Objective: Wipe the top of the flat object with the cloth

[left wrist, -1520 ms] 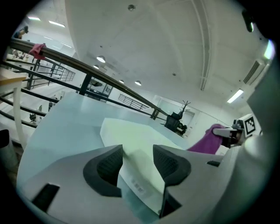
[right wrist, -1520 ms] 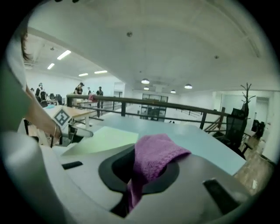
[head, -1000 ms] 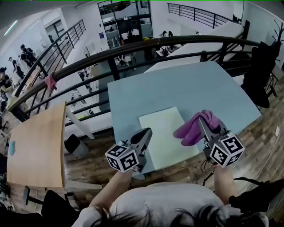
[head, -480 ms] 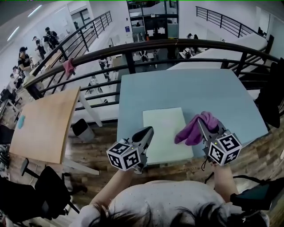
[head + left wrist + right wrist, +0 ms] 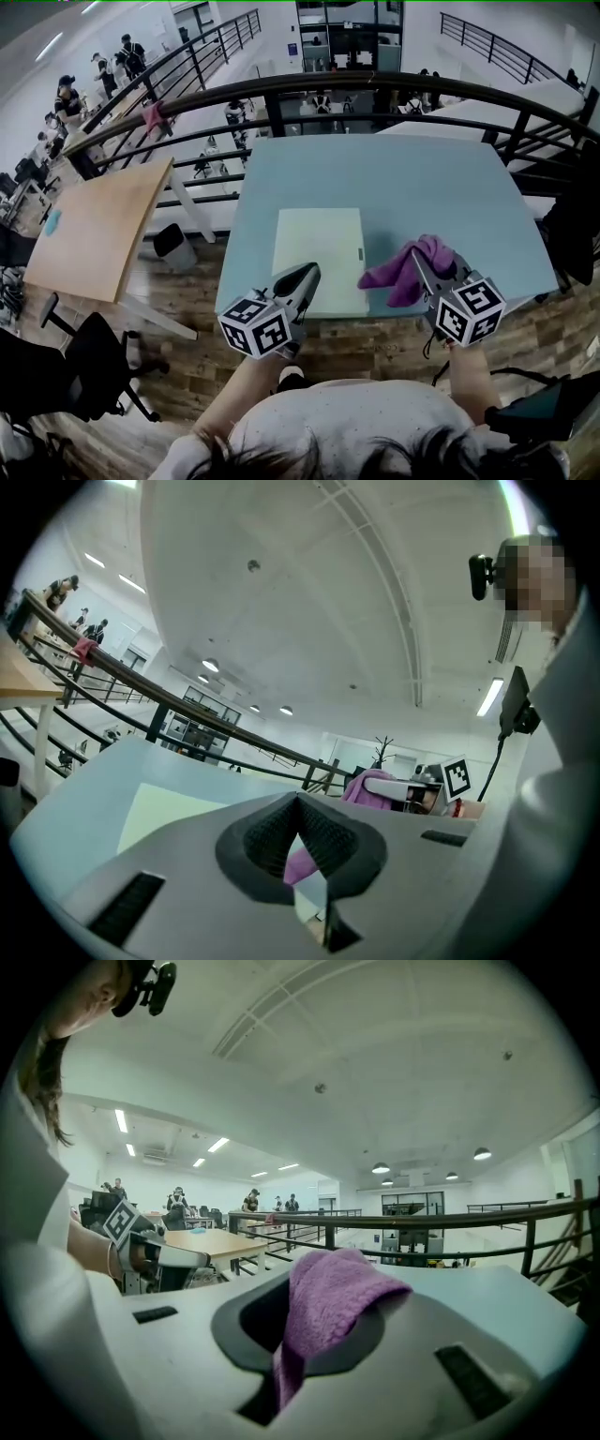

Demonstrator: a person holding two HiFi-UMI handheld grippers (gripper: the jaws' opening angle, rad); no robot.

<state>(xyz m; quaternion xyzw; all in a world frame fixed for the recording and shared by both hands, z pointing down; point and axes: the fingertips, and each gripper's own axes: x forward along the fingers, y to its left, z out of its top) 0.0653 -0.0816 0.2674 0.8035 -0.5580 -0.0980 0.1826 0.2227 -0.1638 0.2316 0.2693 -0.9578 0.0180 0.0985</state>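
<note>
A pale green flat sheet point(image 5: 317, 258) lies on the light blue table point(image 5: 412, 183), near its front edge. My right gripper point(image 5: 419, 258) is shut on a purple cloth point(image 5: 405, 267) that hangs just right of the sheet, over the table. In the right gripper view the cloth point(image 5: 328, 1302) drapes out of the closed jaws. My left gripper point(image 5: 307, 275) is shut with nothing in it, its tip over the sheet's front left part. The left gripper view shows the sheet point(image 5: 169, 810), the cloth point(image 5: 361, 787) and the right gripper beyond it.
A black railing point(image 5: 375, 89) runs along the table's far side, with an open drop behind it. A wooden table point(image 5: 94, 225) stands to the left, with a black chair point(image 5: 84, 375) near it. People stand far off at the upper left.
The view has swung, so the table and sheet sit squarer and further left. Both grippers have shifted across the table's front edge; the cloth stays held, now just right of the sheet.
</note>
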